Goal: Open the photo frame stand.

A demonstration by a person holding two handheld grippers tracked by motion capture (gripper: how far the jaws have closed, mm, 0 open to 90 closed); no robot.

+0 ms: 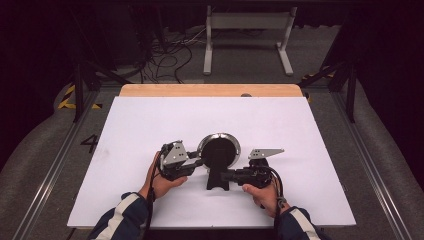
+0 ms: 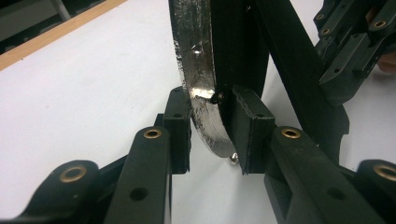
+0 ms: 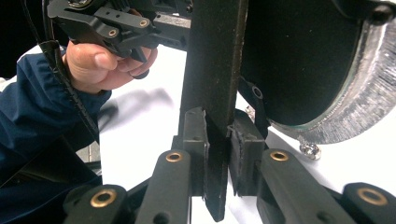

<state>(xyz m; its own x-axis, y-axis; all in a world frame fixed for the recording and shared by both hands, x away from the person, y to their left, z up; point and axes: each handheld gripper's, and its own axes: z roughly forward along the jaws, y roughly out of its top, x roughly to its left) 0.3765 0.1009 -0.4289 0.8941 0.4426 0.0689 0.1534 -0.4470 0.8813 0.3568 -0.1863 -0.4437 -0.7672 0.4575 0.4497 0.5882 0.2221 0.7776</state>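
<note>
A round disc (image 1: 218, 150) with a silver rim (image 2: 196, 56) and a black face (image 3: 299, 60) stands upright on a black stand (image 1: 218, 180) near the front of the white table top (image 1: 150, 130). My left gripper (image 1: 202, 161) comes in from the left. Its pads (image 2: 180, 121) clamp the disc's lower edge, one on the silver rim and one on the black back, where my left gripper (image 2: 211, 93) is shut. My right gripper (image 1: 225, 176) comes in from the right and my right gripper (image 3: 218, 116) is shut on the stand's flat black upright (image 3: 215, 60).
A wooden strip (image 1: 210, 90) borders the table's far edge. Beyond it, a white metal frame (image 1: 247, 30) and loose cables (image 1: 165, 55) lie on the floor. Wide bare white surface lies to the left, right and behind the disc. A small metal ball (image 3: 309, 149) sits under the rim.
</note>
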